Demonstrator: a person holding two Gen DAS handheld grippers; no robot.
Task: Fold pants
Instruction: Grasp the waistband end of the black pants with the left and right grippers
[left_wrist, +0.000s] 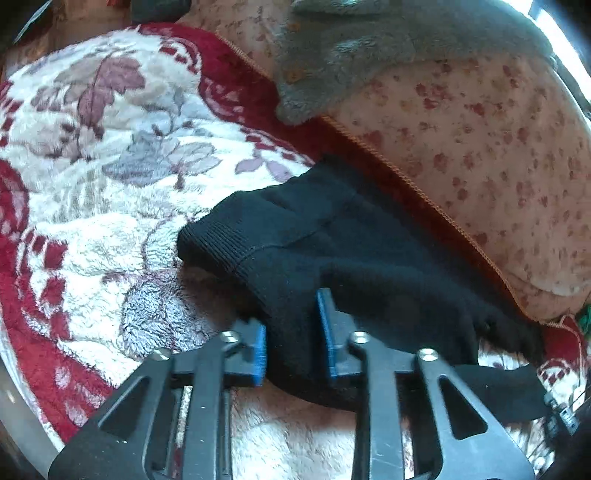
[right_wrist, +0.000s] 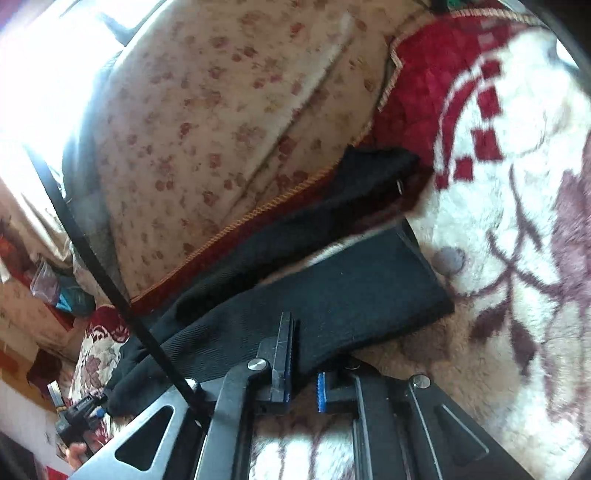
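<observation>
Black pants (left_wrist: 332, 240) lie on a fleecy white and red flowered blanket (left_wrist: 110, 147). In the left wrist view their ribbed waistband points left, and my left gripper (left_wrist: 293, 339) is shut on a bunch of the black cloth just behind the band. In the right wrist view a flat pant leg (right_wrist: 351, 295) with its hem at the right stretches away from my right gripper (right_wrist: 303, 373). That gripper's blue pads are shut on the near edge of the leg. The second leg (right_wrist: 369, 173) lies further back, against the cushion.
A big cream cushion with small red flowers (left_wrist: 480, 147) (right_wrist: 221, 129) borders the pants on the far side. A grey fleece (left_wrist: 351, 55) lies on it. A black strap (right_wrist: 92, 258) crosses the right wrist view. Blanket (right_wrist: 517, 184) spreads to the right.
</observation>
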